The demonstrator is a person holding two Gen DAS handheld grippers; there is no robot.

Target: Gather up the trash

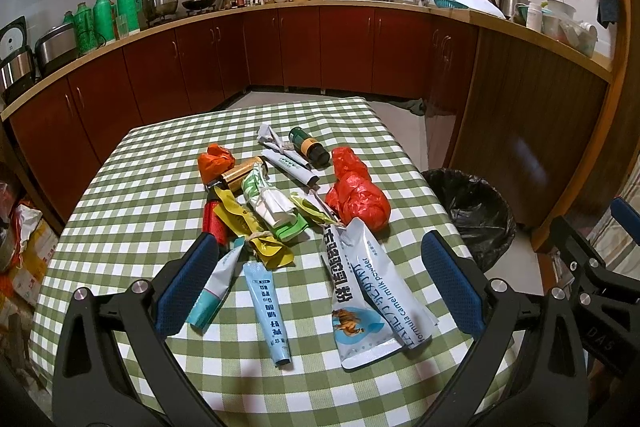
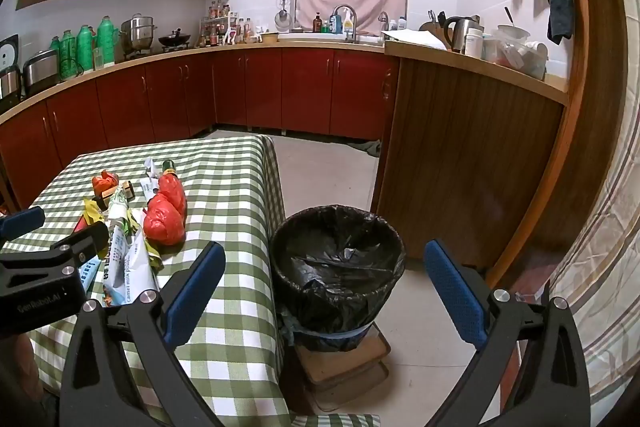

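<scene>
1. The left gripper [image 1: 320, 283] hovers over the near edge of the green-checked table [image 1: 132, 195], its fingers wide apart and holding nothing. The trash lies in a loose heap from about 10 o'clock to 2 o'clock ahead of it.
2. At 10 o'clock, a teal-capped tube [image 1: 214, 289] lies just beside the left finger; the light-blue sachet [image 1: 266, 311] lies at 12 o'clock. Both look light, flat and slick, so I would pinch across the narrow middle.
3. At 1 o'clock, the white milk-powder pouch [image 1: 368, 303] looks limp and crinkly; its upper edge seems the best hold.
4. Further off, the red plastic bag [image 1: 358, 201] is soft and will squash, while the dark bottle [image 1: 309, 145] is rigid and may roll.
5. Yellow and green wrappers [image 1: 264, 223] overlap, so one grab may drag its neighbours.
6. The right gripper [image 2: 324, 287], fingers also spread and empty, hangs above the black-lined bin [image 2: 340, 267], which stands on the floor just beside the table's right edge.
</scene>
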